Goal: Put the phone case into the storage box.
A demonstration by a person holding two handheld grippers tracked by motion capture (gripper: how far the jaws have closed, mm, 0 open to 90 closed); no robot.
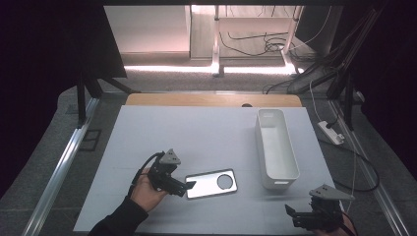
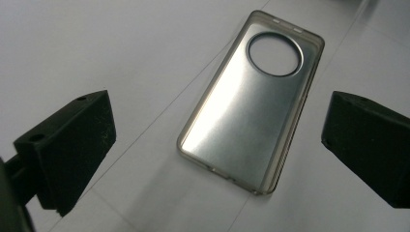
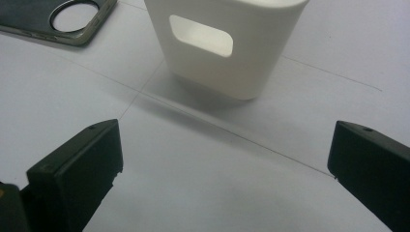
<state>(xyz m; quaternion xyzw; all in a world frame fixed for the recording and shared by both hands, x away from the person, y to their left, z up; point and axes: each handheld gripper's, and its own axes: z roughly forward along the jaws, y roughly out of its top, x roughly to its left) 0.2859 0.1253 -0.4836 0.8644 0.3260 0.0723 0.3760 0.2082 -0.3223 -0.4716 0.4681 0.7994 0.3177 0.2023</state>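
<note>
A clear, shiny phone case (image 1: pixel 211 184) with a round camera hole lies flat on the white table sheet (image 1: pixel 196 132), near the front middle. My left gripper (image 1: pixel 189 187) is open at the case's left end, held by a hand. In the left gripper view the phone case (image 2: pixel 251 104) lies ahead between the two wide-apart jaws, untouched. A long white bin (image 1: pixel 275 147) stands to the right of the case. My right gripper (image 1: pixel 291 212) hovers open near the front right corner; its view looks at the bin (image 3: pixel 222 43) end wall with a handle slot, and at a corner of the phone case (image 3: pixel 63 19).
A wooden table edge (image 1: pixel 211 100) shows beyond the sheet. A white power strip (image 1: pixel 330 132) and cables lie on the floor to the right. Metal frame rails (image 1: pixel 61 167) run along both sides.
</note>
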